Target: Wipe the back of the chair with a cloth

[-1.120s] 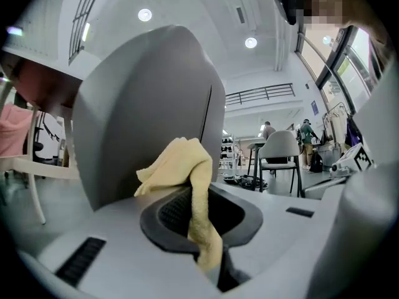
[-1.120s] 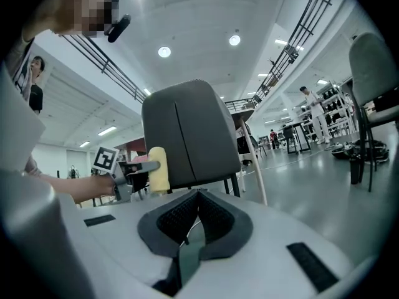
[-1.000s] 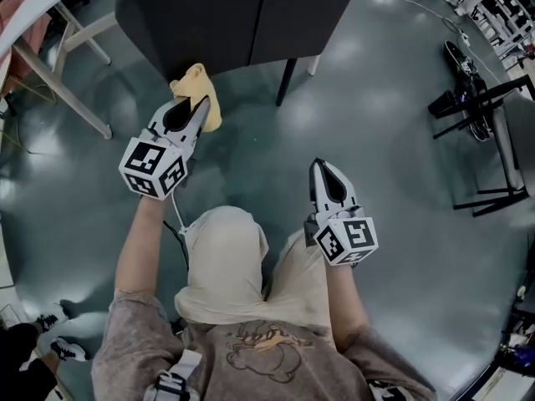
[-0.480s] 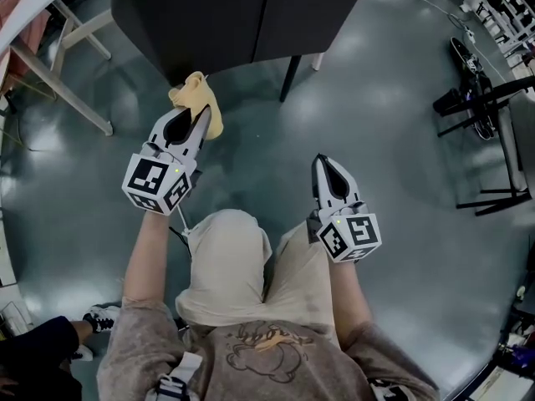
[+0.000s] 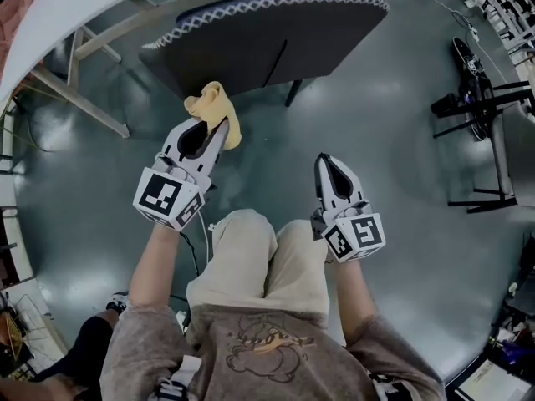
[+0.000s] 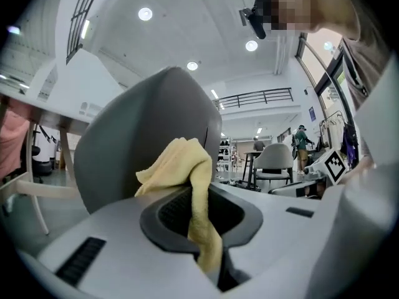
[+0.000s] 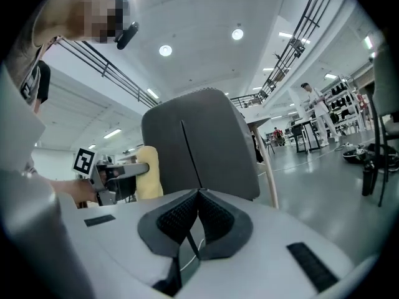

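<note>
Left gripper (image 6: 201,199) jaws: clenched on a soft pale-yellow cloth (image 6: 179,166). One strip is pinched down in the throat of the jaws and the rest bunches out past the tips.

Right gripper (image 7: 198,193) jaws: pressed together with nothing between them. It is held low, well apart from the chair and off toward its right side, and takes no part in the job.

Cloth position: at the lower left corner of the dark grey, smooth, curved chair back (image 5: 276,40), just beside the surface. The left gripper view has the bunch directly in front of the panel. No view settles whether it is actually touching.

Outward from the chair: one dark chair leg (image 5: 291,93) drops below the back to the glossy grey floor (image 5: 401,140), and a white table (image 5: 75,2) stands beyond the chair's left edge.

Progress (judgement): cloth is in hand and brought up to the back, so the pickup and approach are done. The surface shows no streak or sheen change, so wiped area cannot be read. With the cloth at one lower corner, most of the panel, upward and across to the centre seam and beyond, appears left to cover
</note>
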A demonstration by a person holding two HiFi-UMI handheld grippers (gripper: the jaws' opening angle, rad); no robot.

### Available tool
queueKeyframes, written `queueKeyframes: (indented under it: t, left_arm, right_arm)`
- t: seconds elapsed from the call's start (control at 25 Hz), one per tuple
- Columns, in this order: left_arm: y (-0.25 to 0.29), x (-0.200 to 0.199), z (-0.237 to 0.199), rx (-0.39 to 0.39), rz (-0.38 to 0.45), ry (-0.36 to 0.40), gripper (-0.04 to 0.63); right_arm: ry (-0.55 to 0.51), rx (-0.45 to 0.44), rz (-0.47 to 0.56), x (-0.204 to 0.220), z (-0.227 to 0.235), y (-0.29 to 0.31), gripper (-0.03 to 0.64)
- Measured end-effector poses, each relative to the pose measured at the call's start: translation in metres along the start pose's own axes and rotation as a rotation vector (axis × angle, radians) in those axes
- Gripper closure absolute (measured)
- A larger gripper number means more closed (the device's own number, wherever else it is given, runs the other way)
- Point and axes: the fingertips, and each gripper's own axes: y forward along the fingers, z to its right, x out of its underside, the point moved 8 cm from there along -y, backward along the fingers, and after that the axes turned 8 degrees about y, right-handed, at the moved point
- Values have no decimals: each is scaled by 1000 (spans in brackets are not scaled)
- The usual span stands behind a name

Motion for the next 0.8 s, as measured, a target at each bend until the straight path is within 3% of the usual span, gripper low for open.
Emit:
queueKeyframes:
  t: [0.32,0.56,0.68,0.8]
  left_arm:
    - [-29,-199,-41,27,-10,-88,545]
    - [-53,-355,-83,64,-13,-82,545]
    - [-60,-411,-100,80,-24,-60,545]
    - [-61,-441,-114,98,-36,-43,545]
  right_arm:
    - [4,11,-30,-187,-87,6,592]
    - [0,54,-21,-332,-157,1,592]
    - [-2,68,-8,-385,-181,0,592]
    - [11,84,16,-419,-193,0,592]
